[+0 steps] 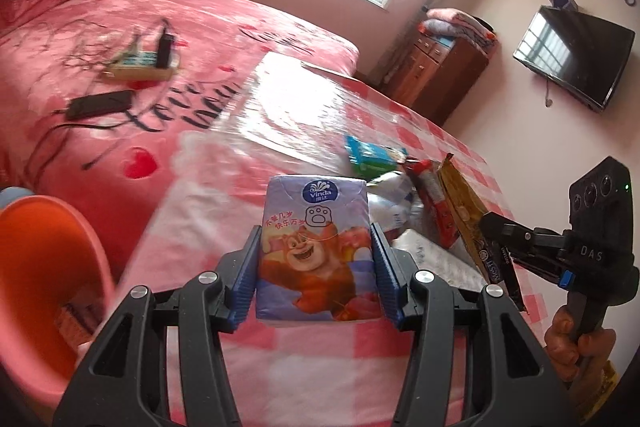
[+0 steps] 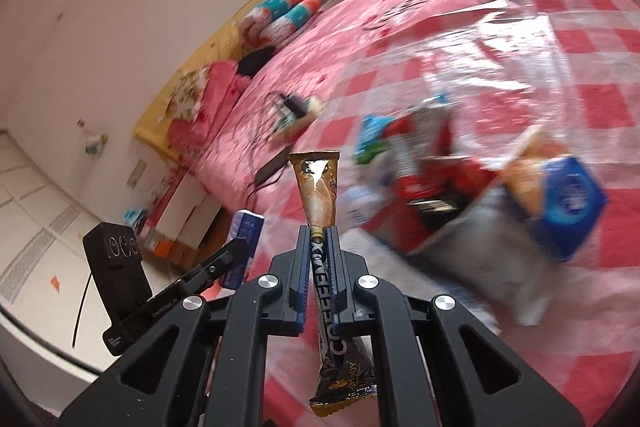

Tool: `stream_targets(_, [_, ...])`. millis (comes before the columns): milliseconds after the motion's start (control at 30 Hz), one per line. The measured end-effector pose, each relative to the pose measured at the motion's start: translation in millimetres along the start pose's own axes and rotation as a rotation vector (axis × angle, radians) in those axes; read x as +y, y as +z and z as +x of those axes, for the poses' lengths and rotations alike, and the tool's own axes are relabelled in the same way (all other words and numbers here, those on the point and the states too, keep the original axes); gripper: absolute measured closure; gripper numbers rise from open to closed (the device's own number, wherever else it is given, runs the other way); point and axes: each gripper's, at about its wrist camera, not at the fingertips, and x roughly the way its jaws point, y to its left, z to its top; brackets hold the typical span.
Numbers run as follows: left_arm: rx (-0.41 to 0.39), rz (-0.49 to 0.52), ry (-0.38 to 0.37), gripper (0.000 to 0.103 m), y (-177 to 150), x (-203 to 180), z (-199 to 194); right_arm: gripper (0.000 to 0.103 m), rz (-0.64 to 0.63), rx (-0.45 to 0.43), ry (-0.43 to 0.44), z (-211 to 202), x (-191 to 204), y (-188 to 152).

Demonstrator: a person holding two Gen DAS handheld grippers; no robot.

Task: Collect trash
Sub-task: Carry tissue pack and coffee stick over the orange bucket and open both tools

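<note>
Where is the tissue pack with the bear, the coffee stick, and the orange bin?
tissue pack (image 1: 316, 251), left wrist view, on the cartoon bear print.
coffee stick (image 2: 318, 183), right wrist view, on its gold upper half above the claw.
orange bin (image 1: 44, 267), left wrist view, on its inner wall.

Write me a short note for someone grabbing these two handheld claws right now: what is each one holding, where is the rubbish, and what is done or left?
Left gripper: shut on a tissue pack with a cartoon bear, held above the checkered table.
Right gripper: shut on a gold coffee sachet, held upright.
Orange bin: beside the table, at the left gripper's side.
Left to do: both held items are not yet in the bin. A pile of wrappers and a green-blue carton lie on the table.
</note>
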Motion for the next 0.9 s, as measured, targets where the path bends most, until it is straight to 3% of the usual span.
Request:
stream_targets(200, [-0.058,-0.038,0.096,0.050,-6.6,41.9,-43.6,0.094,-0.036,0.113,0.107,44.8,47.9,-2.9])
stream_targets(400, [-0.097,-0.124,0.232,0.050,-20.1,101.4,-77.8,0.094,-0.124,0.280,0.171,117.4,108.4,-14.4])
stream_targets(567, [-0.105,-0.221,0.332,0.050,-31.8,149.5,-91.5,0.094,-0.204,0.364,0.194,167.3,152.9,-23.8])
stream_targets(800, [-0.098,-0.310,0.408,0.049,-40.1,195.9,-90.7,0.093,-0.270,0.433,0.204,227.2,187.1,-35.5])
stream_targets(900, [-0.093,-0.328,0.444,0.033,-43.5,204.7,-89.1,0.087,-0.297,0.412,0.129,242.3,190.5,-37.3])
